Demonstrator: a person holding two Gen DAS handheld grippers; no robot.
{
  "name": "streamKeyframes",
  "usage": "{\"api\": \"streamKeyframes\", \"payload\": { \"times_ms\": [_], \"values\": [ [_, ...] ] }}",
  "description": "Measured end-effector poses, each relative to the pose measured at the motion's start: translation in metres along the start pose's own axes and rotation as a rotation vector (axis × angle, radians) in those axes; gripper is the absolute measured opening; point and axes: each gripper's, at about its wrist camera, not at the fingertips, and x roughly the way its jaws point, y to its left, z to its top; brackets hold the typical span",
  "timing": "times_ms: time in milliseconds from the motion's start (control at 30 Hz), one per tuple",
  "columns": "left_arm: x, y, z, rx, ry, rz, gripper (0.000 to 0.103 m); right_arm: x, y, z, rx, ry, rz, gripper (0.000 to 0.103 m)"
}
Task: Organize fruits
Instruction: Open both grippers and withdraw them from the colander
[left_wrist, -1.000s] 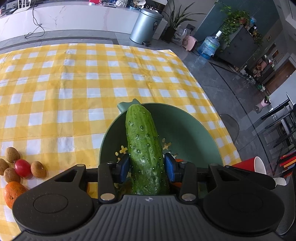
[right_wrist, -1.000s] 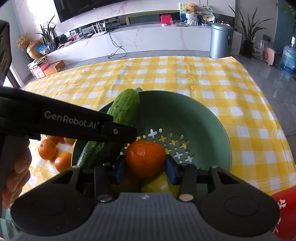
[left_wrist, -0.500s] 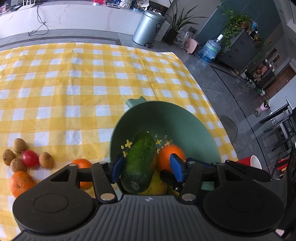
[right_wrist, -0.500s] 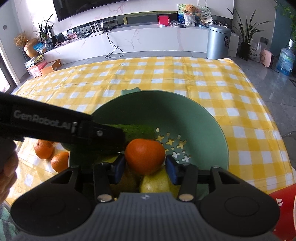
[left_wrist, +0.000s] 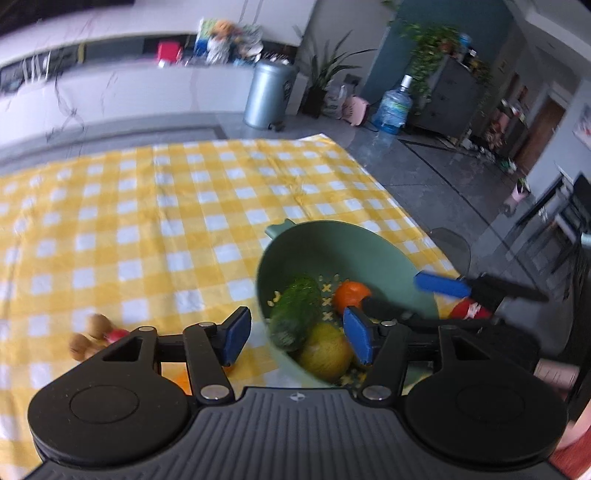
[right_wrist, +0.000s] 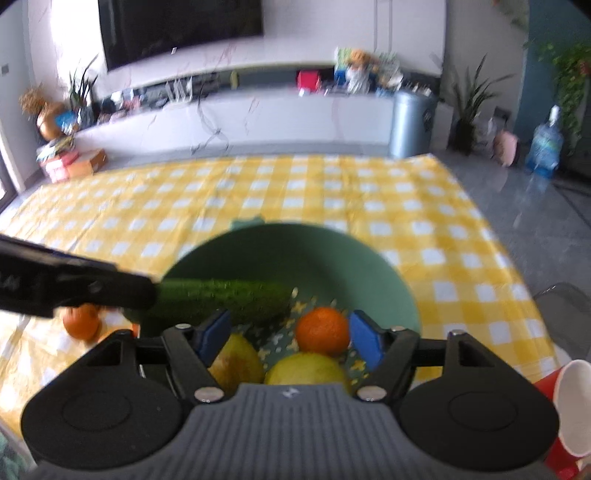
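Note:
A green colander bowl (left_wrist: 332, 243) (right_wrist: 295, 243) stands on the yellow checked cloth. In it lie a cucumber (left_wrist: 295, 314) (right_wrist: 225, 299), an orange (left_wrist: 351, 293) (right_wrist: 323, 330) and two yellow-green fruits (left_wrist: 325, 350) (right_wrist: 306, 369). My left gripper (left_wrist: 297, 338) is open and empty above the bowl's near left rim. My right gripper (right_wrist: 290, 338) is open and empty above the bowl, and it also shows in the left wrist view (left_wrist: 439, 286).
Kiwis (left_wrist: 90, 332) and a red fruit (left_wrist: 116, 335) lie on the cloth left of the bowl. An orange (right_wrist: 81, 321) lies there too. A red paper cup (right_wrist: 565, 402) stands at the right table edge. The view is blurred.
Both grippers have opened. The cucumber and the orange have dropped into the bowl. Both grippers have risen and pulled back from the bowl.

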Motion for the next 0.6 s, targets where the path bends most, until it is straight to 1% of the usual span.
{"api": "streamKeyframes", "payload": {
  "times_ms": [167, 300, 400, 500, 600],
  "values": [
    [-0.030, 0.012, -0.011, 0.098, -0.013, 0.026, 0.068, -0.026, 0.011, -0.008, 0.087, -0.093, 0.006, 0.078],
    [-0.053, 0.026, -0.022, 0.212, -0.027, 0.081, 0.068, -0.045, 0.032, -0.017, 0.125, -0.163, 0.045, 0.082],
    [-0.067, 0.042, -0.032, 0.286, -0.028, 0.121, 0.068, -0.052, 0.051, -0.025, 0.136, -0.178, 0.091, 0.083],
    [-0.077, 0.064, -0.042, 0.335, -0.012, 0.165, 0.068, -0.056, 0.074, -0.034, 0.130, -0.185, 0.123, 0.084],
    [-0.088, 0.089, -0.058, 0.376, -0.006, 0.225, 0.068, -0.057, 0.097, -0.044, 0.097, -0.195, 0.151, 0.084]
  ]
}}
